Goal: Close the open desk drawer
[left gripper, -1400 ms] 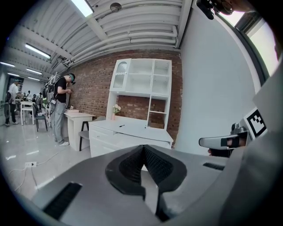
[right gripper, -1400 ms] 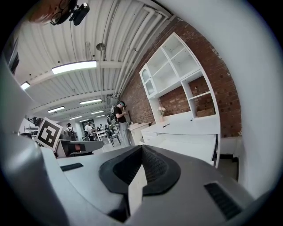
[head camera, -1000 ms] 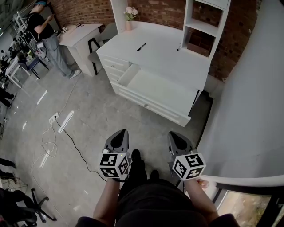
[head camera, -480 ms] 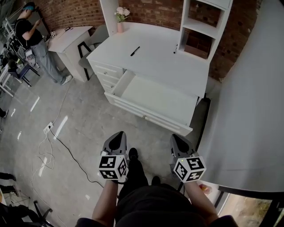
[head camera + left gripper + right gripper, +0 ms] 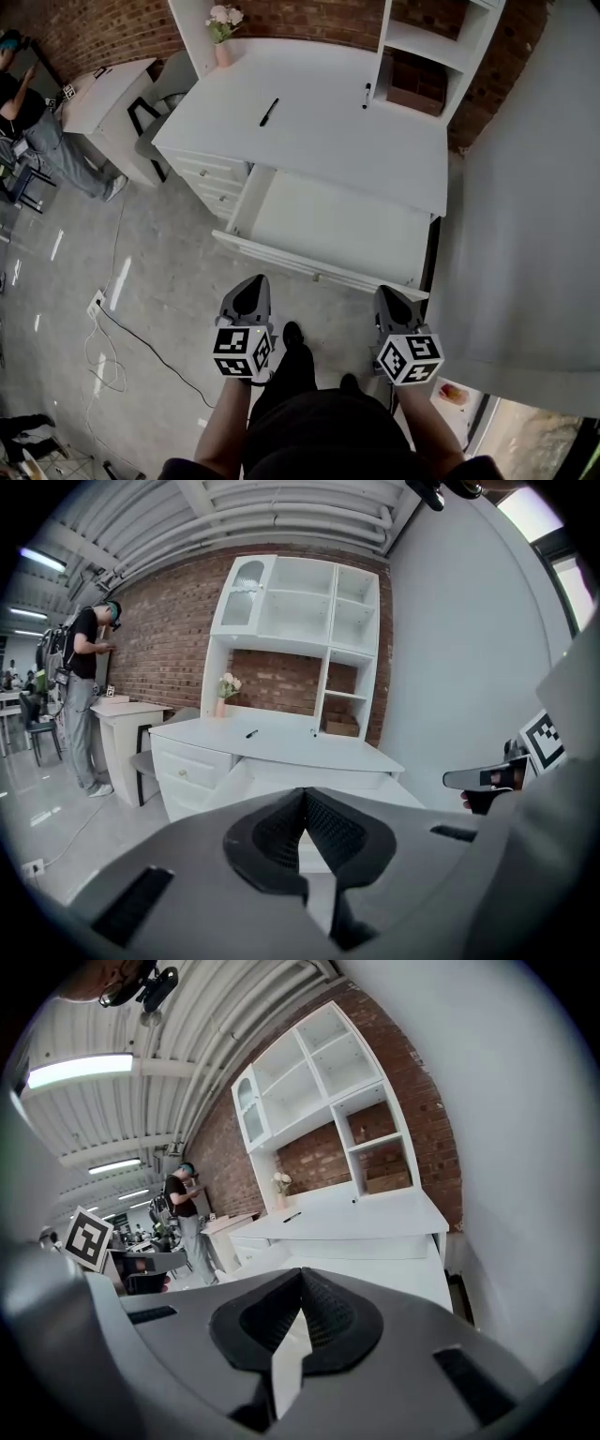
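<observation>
A wide white drawer [image 5: 328,225] stands pulled out from the white desk [image 5: 309,122], its inside bare and its front panel [image 5: 309,270] nearest me. My left gripper [image 5: 251,286] hangs just short of that panel on its left part, jaws shut, holding nothing. My right gripper [image 5: 389,295] hangs near the panel's right end, also shut and empty. In the left gripper view the desk [image 5: 281,747] lies straight ahead beyond the left gripper [image 5: 302,794]. In the right gripper view the drawer [image 5: 375,1269] shows just past the right gripper [image 5: 302,1274].
Two black pens [image 5: 269,112] [image 5: 366,92] lie on the desktop; a pink vase of flowers [image 5: 223,42] stands at the back left. A white hutch [image 5: 441,47] rises at the back right. A grey wall [image 5: 534,216] runs along the right. A person [image 5: 28,112] stands by a small table [image 5: 98,94] at far left. Cables [image 5: 112,328] trail on the floor.
I have walked closer to the desk: the open drawer has come nearer and now lies right before both grippers. Both grippers stay shut and level.
</observation>
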### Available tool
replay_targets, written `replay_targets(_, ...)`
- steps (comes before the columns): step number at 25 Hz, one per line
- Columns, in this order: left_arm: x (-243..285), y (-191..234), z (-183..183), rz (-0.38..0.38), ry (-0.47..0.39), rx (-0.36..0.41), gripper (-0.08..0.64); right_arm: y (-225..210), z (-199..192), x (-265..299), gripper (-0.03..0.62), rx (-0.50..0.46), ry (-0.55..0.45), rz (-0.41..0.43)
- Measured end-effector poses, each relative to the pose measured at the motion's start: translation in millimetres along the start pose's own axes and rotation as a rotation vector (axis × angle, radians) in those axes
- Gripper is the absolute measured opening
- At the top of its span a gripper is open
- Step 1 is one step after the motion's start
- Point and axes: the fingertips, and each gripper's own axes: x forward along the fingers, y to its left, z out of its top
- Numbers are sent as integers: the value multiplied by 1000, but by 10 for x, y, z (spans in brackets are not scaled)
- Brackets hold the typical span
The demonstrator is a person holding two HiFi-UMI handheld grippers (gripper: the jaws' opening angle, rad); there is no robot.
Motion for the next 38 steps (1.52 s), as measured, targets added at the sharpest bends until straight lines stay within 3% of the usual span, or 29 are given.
replay_targets(5,491,252,16,-84,62,33,9,-55,-44,277,5,53,13,-108)
replay_targets(11,909,262,-134,-200,157,74,9,-148,-210,368,5,125,28,-235)
replay_targets(19,1024,192,-365,-318,238,101,9,-127,-602,412,5,202,104,-324)
replay_targets(25,1042,244,-635,-338,299,111,9,-161,-839,554,5,225,161,-354)
replay_targets(31,1115,383,-899,-306,377,73,9,-259,-991,646,5,238,207,-376)
replay_targets(38,1241,465,-948,-296,397,44,9,-344,-1017,740,5,236,226,-370)
